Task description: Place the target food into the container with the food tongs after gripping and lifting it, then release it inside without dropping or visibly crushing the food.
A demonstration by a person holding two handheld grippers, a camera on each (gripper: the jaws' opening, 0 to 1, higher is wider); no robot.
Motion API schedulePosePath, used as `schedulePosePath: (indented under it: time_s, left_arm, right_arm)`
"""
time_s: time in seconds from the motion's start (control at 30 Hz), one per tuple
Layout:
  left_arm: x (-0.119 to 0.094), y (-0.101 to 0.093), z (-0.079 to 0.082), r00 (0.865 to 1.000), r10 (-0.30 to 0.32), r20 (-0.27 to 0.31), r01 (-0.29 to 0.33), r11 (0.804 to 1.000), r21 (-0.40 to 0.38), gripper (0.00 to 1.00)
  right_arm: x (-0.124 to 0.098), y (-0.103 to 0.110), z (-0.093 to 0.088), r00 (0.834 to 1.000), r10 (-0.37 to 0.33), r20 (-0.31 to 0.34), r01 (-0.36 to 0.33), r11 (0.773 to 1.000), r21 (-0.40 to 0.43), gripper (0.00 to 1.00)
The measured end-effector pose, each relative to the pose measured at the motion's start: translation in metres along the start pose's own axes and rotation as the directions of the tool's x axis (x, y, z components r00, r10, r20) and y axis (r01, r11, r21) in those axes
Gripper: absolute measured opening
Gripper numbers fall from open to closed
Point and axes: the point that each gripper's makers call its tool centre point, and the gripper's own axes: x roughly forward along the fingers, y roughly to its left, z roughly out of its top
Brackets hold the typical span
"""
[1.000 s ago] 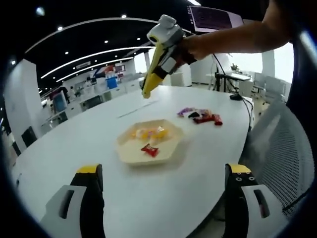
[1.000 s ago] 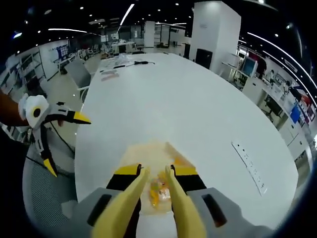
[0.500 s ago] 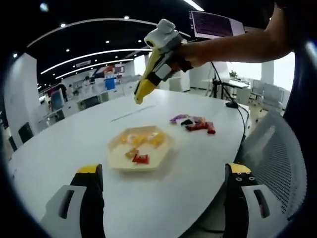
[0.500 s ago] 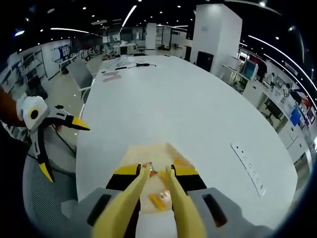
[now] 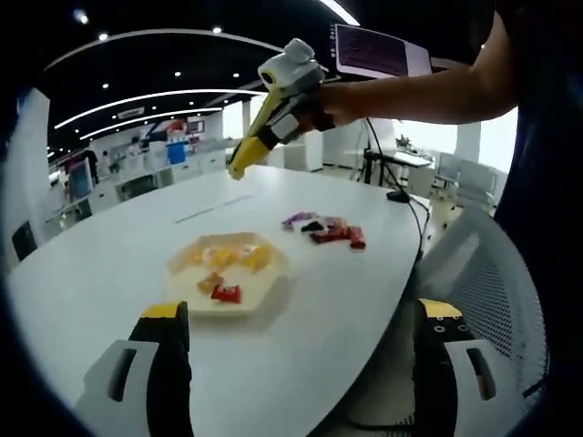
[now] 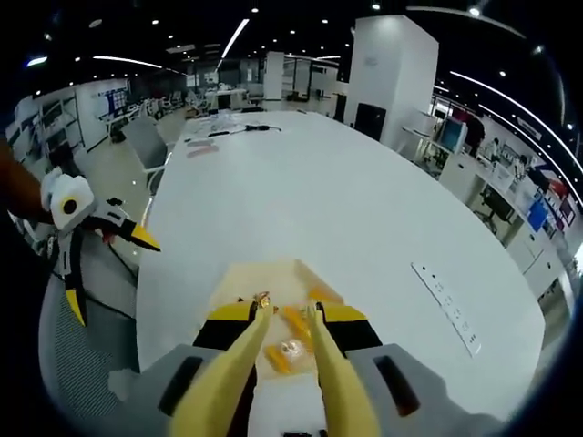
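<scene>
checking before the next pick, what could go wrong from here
The tongs hang over the tray with tips apart and nothing between them, so a careless descent might scatter the candies already inside. The loose candies lie near the table edge, so a nudge could push them off.

The right gripper (image 6: 285,314) reaches fwd over a big white table (image 6: 364,209); between its jaws sit yellow food tongs (image 6: 301,382), arms close together, narrow gap at the tips. Just below the tips lies a pale hexagonal container (image 6: 273,273) w/ orange-yellow food pieces (image 6: 293,320) and one small wrapped piece (image 6: 262,297) near the left tip. On the left side the left gripper (image 6: 105,264) hangs beside the table edge, jaws spread wide. A grey mesh chair (image 6: 77,373) is under it.
</scene>
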Motion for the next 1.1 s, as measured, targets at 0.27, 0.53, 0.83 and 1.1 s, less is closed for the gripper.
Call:
schedulePosePath:
  time_s: [0.27,0.53,0.83,1.1]
  left_arm:
    - [0.001,0.009,-0.007,0.999,0.042,-0.035,-0.042,0.999,-0.011,1.0]
    - [-0.004,0.015,0.002,0.997,0.074,0.0,-0.074,0.997,-0.003,1.0]
    - [0.0,0.007,-0.004,0.999,0.032,-0.02,-0.032,0.999,0.014,1.0]
    - [-0.002,0.017,-0.005,0.996,0.083,-0.017,-0.083,0.996,0.017,1.0]
  right_arm:
    - [-0.028,-0.018,-0.024,0.998,-0.054,0.036,0.053,0.998,0.022,0.26]
    - [-0.057,-0.03,-0.06,0.995,-0.097,0.03,0.096,0.995,0.036,0.25]
    - [-0.077,-0.037,-0.089,0.99,-0.136,0.025,0.134,0.989,0.064,0.25]
    - [-0.092,-0.044,-0.107,0.988,-0.153,0.023,0.151,0.986,0.071,0.26]
